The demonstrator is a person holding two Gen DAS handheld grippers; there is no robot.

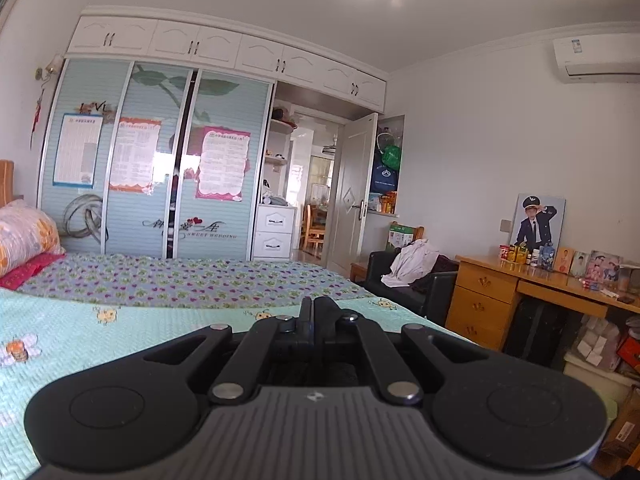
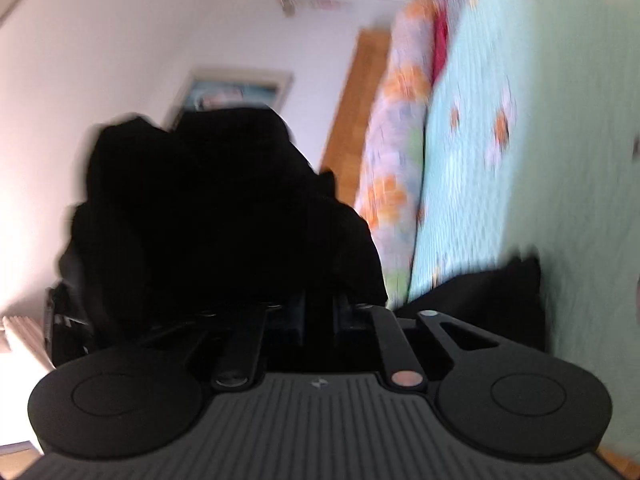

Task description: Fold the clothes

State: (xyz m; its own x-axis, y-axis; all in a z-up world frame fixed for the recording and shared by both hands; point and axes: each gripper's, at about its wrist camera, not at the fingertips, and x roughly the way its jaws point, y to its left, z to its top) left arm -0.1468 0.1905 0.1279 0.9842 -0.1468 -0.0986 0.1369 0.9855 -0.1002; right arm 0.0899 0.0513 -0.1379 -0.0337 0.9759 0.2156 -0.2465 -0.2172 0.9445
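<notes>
Black garment bunched in front of the right gripper, above the bed

The black garment (image 2: 216,216) hides the right gripper (image 2: 320,312), apparently clamped on it; beside it bed (image 2: 520,160) and pillow (image 2: 400,140). The left gripper (image 1: 313,312) is closed, empty.

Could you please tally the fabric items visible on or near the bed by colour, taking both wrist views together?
Black garment, bunched at the right gripper: 1
White garment on the black chair: 1
Floral pillow: 1
Red pillow: 1
Green bedspread: 1
Total: 5
</notes>
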